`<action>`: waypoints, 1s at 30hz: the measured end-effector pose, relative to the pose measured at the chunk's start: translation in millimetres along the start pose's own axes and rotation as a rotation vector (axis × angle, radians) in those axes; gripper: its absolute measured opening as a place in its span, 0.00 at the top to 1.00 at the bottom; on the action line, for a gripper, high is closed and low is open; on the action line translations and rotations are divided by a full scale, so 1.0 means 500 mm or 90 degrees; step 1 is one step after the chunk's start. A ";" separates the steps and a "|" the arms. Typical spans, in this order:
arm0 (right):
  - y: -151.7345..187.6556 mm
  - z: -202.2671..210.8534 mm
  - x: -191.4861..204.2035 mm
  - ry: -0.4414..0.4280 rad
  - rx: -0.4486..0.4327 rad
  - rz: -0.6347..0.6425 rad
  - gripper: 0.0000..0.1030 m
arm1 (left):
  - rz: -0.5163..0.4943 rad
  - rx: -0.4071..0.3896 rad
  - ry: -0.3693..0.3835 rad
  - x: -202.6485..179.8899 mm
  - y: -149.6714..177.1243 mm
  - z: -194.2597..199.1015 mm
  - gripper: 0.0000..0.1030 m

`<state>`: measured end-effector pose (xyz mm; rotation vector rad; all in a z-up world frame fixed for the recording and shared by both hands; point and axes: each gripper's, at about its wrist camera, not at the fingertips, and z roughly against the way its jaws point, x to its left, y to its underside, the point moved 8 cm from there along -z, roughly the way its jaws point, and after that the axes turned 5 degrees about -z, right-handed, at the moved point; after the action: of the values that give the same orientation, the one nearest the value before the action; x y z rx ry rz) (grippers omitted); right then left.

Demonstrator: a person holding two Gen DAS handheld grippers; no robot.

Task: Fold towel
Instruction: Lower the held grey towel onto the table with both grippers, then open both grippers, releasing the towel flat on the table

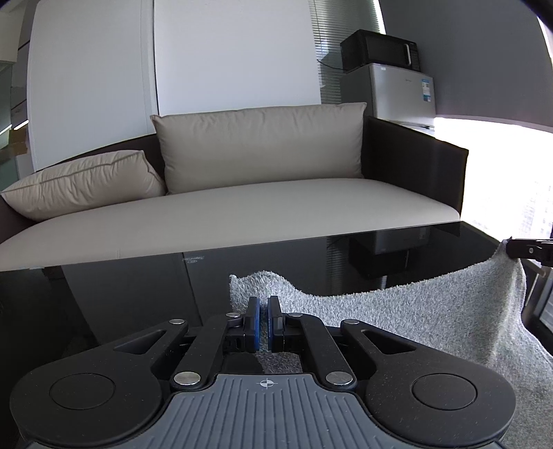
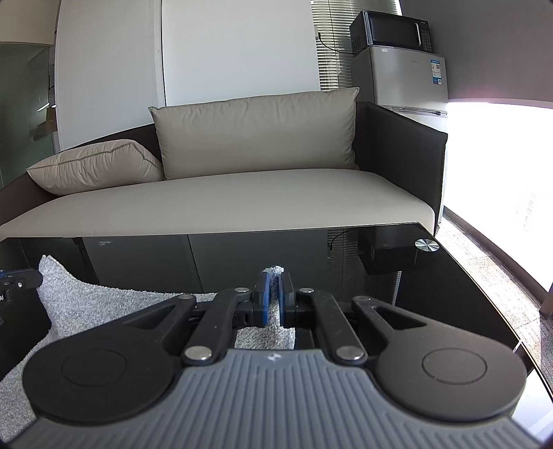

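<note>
A fluffy grey towel (image 1: pixel 397 311) hangs over the shiny black glass table (image 1: pixel 138 286), its top edge sagging. The left gripper (image 1: pixel 264 311) and right gripper (image 2: pixel 275 286) each pinch a corner tight between blue fingers (image 1: pixel 255 323). Only the right view shows a round metal disc (image 2: pixel 427 246) on the table.

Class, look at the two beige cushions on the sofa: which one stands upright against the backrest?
The larger cushion at the middle stands upright; the smaller cushion lies slumped at the sofa's left end.

sofa (image 1: pixel 242 210) beige, two cushions | microwave (image 2: pixel 394 29) atop mini fridge (image 2: pixel 401 79) | glass table (image 2: pixel 449 286) (black, glossy)
</note>
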<state>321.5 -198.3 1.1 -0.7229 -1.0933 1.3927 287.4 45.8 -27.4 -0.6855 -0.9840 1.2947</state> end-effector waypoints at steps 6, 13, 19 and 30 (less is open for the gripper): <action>0.009 -0.046 -0.001 0.013 0.035 -0.002 0.95 | 0.001 0.039 -0.008 0.009 0.016 -0.036 0.96; 0.025 -0.080 -0.006 0.039 0.063 0.022 0.95 | -0.008 0.067 0.002 0.014 0.040 -0.045 0.96; 0.050 -0.071 -0.033 0.077 0.091 0.015 0.85 | -0.017 0.086 -0.008 0.013 0.054 -0.046 0.96; 0.061 0.002 -0.046 0.066 0.084 0.007 0.61 | -0.010 0.093 0.006 0.009 0.062 -0.042 0.96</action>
<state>311.9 -218.0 -30.3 -0.6979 -0.9082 1.4064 291.8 57.9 -62.8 -0.5702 -0.8757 1.3344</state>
